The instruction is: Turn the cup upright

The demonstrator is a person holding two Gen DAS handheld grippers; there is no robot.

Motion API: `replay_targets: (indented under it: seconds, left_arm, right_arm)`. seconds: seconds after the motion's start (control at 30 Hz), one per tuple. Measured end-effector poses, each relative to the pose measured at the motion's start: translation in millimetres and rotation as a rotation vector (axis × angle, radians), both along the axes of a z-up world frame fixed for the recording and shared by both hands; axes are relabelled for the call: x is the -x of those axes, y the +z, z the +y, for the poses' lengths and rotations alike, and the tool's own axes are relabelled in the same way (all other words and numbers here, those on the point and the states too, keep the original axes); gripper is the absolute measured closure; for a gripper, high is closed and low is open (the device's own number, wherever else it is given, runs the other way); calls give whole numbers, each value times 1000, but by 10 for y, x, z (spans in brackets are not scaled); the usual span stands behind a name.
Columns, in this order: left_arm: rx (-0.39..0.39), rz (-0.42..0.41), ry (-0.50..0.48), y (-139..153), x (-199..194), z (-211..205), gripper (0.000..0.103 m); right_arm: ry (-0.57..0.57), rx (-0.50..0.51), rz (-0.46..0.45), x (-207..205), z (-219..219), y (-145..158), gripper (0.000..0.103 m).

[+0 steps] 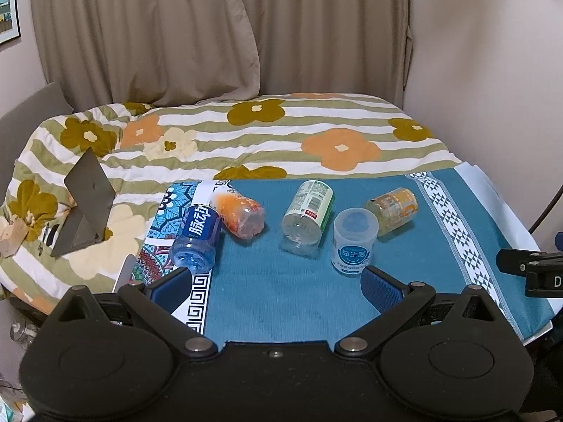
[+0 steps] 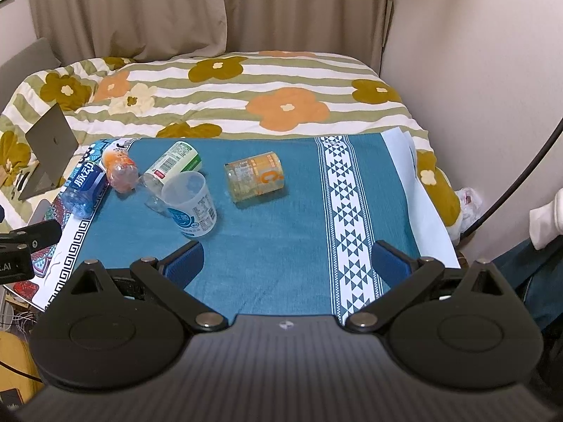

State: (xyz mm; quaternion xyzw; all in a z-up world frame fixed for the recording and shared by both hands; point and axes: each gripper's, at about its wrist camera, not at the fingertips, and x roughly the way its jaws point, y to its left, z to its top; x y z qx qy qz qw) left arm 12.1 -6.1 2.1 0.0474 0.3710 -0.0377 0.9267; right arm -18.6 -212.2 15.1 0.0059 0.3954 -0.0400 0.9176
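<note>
Translucent cup (image 2: pixel 190 204) upright with open mouth plain from right wrist only

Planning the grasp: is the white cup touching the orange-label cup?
Apart. The right wrist view shows bare blue cloth between the upright white cup and the orange-label cup lying on its side.

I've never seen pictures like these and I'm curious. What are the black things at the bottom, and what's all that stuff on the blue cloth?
Those black things are grippers, two-finger tools that a person holds, one in each hand. Each carries a camera looking forward, so one picture comes from the left gripper and the other from the right gripper. Both are open and hold nothing. On the blue cloth lie four bottles on their sides: a blue one, an orange one, a green-labelled one and a yellow one. One white cup stands upright.
</note>
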Motion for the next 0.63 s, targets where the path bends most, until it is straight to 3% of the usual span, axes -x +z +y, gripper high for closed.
replay_targets:
  seconds: [0.47,0.63]
  left_arm:
    - [22,-49,5,53,42,11,0]
    - [-18,-91,-4,66,74,-43,0]
  right_arm:
    - [0,7,0,10,8,-25,0]
    - [1,6,0,10,9,-26,0]
